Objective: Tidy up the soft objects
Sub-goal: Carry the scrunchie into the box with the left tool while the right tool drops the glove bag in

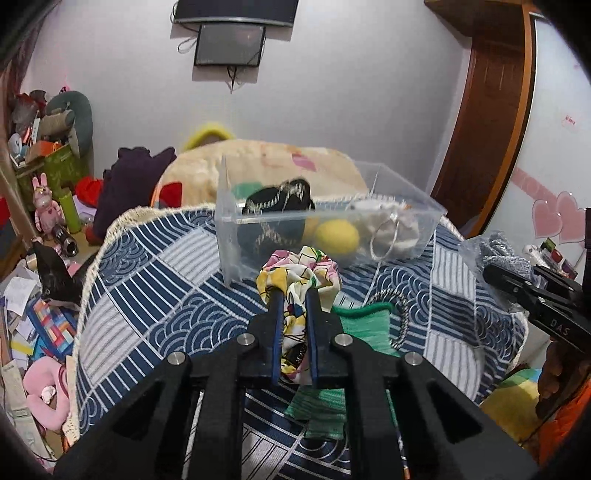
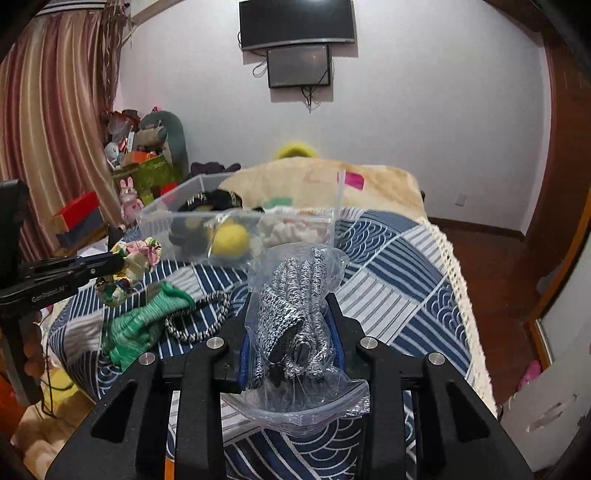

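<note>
Two tools hover above the bed, each pinching something soft. Left tool [image 1: 294, 295] is pressed onto a patterned cloth [image 1: 295, 277], held just short of the clear bin [image 1: 236, 236] near the bed's far edge. Right tool [image 2: 291, 306] clamps a plastic bag [image 2: 295, 406] holding grey knit gloves [image 2: 291, 295]. Green cloth [image 2: 144, 321] and a cord [image 2: 199, 317] lie on the bedspread [image 2: 406, 266].

Both wrist views low over the bed [image 1: 155, 280], facing the far wall. Left view close behind its fingers [image 1: 275, 314], clear bin [image 1: 236, 236] just above centre. Shared: bin [image 2: 155, 221], bed [image 2: 399, 266], wall screens [image 2: 295, 22].
</note>
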The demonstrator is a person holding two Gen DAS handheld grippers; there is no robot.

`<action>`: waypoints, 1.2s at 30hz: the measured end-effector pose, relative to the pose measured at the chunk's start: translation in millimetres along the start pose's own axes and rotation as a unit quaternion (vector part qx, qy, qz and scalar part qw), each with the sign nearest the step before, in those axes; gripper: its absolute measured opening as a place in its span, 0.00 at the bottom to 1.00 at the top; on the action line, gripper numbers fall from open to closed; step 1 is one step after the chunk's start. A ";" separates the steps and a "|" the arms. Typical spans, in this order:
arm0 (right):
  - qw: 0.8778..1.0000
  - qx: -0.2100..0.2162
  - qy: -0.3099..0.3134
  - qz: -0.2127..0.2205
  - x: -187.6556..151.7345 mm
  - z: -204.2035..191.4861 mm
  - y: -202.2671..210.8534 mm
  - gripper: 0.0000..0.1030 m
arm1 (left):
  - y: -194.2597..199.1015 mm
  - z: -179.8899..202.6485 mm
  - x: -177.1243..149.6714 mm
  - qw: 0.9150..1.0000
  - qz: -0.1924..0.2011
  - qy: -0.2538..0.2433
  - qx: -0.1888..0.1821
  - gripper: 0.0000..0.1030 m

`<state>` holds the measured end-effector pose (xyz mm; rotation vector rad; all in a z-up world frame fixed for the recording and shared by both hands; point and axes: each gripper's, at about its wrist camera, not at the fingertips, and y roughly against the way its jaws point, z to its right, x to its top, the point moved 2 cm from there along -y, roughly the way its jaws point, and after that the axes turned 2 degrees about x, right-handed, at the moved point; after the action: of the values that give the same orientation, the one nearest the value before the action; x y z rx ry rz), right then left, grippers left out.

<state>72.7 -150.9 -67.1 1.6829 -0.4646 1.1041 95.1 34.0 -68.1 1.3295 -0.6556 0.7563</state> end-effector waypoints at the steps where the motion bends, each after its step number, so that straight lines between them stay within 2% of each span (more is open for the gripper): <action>1: 1.000 -0.001 0.000 0.005 2.6 0.3 1.4 0.29 | 3.6 -0.1 2.4 1.000 0.005 0.000 0.000 0.10; 11: 0.998 0.002 0.016 0.053 37.4 -2.6 5.6 0.29 | 26.0 -3.6 33.7 0.998 0.060 0.006 0.005 0.10; 18: 0.996 0.012 0.029 0.080 65.5 -13.6 -2.0 0.29 | 22.0 -1.1 58.6 0.997 0.081 0.010 -0.003 0.10; 24: 0.996 0.019 0.033 0.081 85.6 -18.4 -20.0 0.30 | 4.7 -3.3 81.8 0.996 0.075 0.030 -0.029 0.10; 36: 0.997 0.011 0.045 0.054 97.4 -23.8 -57.5 0.30 | -39.4 10.1 108.2 0.997 0.072 0.004 -0.008 0.10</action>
<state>153.8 -87.1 -15.1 1.6351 -0.4924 1.2631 192.0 32.7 -5.1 1.2735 -0.7554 0.8693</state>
